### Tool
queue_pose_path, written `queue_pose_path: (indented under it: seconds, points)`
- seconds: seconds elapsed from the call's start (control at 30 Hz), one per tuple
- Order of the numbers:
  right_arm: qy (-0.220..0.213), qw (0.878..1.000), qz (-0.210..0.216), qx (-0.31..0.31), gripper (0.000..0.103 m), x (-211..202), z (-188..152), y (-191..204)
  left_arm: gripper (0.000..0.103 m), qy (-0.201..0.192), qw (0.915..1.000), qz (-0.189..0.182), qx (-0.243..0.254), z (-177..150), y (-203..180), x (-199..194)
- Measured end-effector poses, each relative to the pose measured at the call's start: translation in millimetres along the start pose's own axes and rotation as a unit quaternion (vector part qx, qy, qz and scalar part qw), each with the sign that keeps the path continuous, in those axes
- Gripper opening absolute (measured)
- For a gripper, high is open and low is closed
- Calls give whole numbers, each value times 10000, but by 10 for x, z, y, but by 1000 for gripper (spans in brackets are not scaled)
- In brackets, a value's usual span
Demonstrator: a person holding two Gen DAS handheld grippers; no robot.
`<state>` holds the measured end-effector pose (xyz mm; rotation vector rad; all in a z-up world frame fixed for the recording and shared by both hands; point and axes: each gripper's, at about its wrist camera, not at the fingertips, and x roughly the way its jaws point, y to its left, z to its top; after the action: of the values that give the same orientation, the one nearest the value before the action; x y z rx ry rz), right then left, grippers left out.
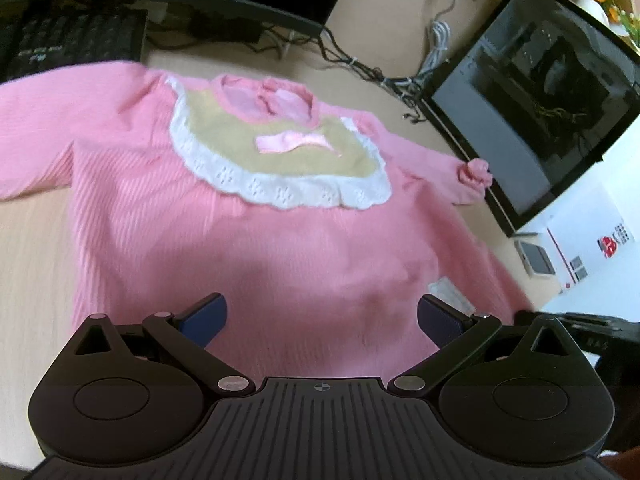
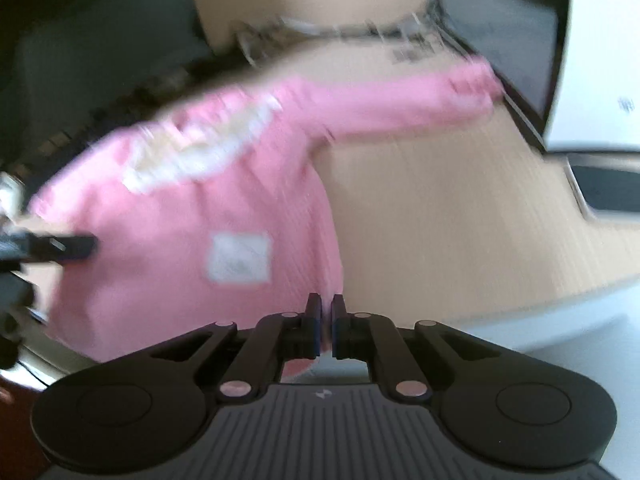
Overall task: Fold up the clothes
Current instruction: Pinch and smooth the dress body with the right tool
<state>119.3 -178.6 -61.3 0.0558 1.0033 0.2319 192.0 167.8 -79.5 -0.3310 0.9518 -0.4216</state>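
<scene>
1. One pink sweater (image 1: pixel 248 240) lies front-up and spread flat on the light wooden counter (image 1: pixel 36 248), its neckline toward 12 o'clock and its hem toward 6 o'clock in the left wrist view.
2. The left hand-held gripper (image 1: pixel 322 320) hangs over the hem with its two blue-padded fingers (image 1: pixel 204 318) spread wide; the lower body of the sweater fills the gap between them. Whether the pads touch the cloth cannot be told.
3. The right hand-held gripper (image 2: pixel 327 330) has its fingers pressed together, pinching the hem corner of the sweater (image 2: pixel 192 216); pink fabric shows in the narrow slit between the pads. From it, the garment runs off toward 10 o'clock, and one sleeve (image 2: pixel 400 100) stretches toward 1 o'clock. This view is heavily motion-blurred.
4. Counted on the sweater: one beige bib panel (image 1: pixel 240 140) edged with one white lace frill (image 1: pixel 280 190), one pale pink bow (image 1: pixel 296 142), two sleeves, and one white label (image 2: pixel 239 257) near the hem.
5. Around the garment: one black keyboard (image 1: pixel 72 44) at 11 o'clock, one dark monitor (image 1: pixel 536 108) at 2 o'clock, and a tangle of cables (image 1: pixel 360 64) at 12 o'clock; their number cannot be told.
</scene>
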Motion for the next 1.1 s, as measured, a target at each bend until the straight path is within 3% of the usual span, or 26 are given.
queue_pose_path:
  seconds: [0.1, 0.2, 0.27, 0.37, 0.43, 0.53, 0.7, 0.83, 1.0, 1.07, 1.1]
  points:
    - [77, 9995, -296, -114, 7, 0, -68, -20, 103, 52, 9998, 157, -53, -64, 90, -16]
    - [-269, 9986, -397, -218, 18, -110, 11, -15, 103, 2, 9997, 240, -77, -94, 154, -92]
    - [-499, 9982, -222, -232, 35, -111, 143, 53, 103, -43, 9995, 285, -90, -111, 194, -149]
    - [-821, 9961, 225, -220, 48, -50, 393, 206, 103, -161, 9995, 242, -97, -68, 201, -233]
    - [-992, 9934, 523, -222, 49, 14, 556, 316, 103, -271, 9994, 224, -9, 23, 159, -239]
    - [-759, 9933, 794, -366, 49, 335, 724, 576, 103, -455, 9987, 184, 146, 182, 55, -151]
    - [-504, 9945, 452, -801, 48, 758, 845, 645, 103, -434, 9985, 337, 75, 334, 70, 166]
    - [-613, 9932, 568, -810, 48, 645, 1019, 559, 103, -408, 9969, 678, -29, 286, 233, 267]
    - [-1131, 9860, 349, -1172, 48, 619, 1467, 532, 103, -584, 9971, 461, -141, 412, 273, 135]
    - [-1184, 9824, 144, -1436, 36, 783, 1683, 550, 103, -713, 9966, 406, -100, 510, 272, 139]
    - [-1185, 9800, 71, -1600, 36, 879, 1790, 570, 103, -749, 9961, 445, -108, 567, 277, 174]
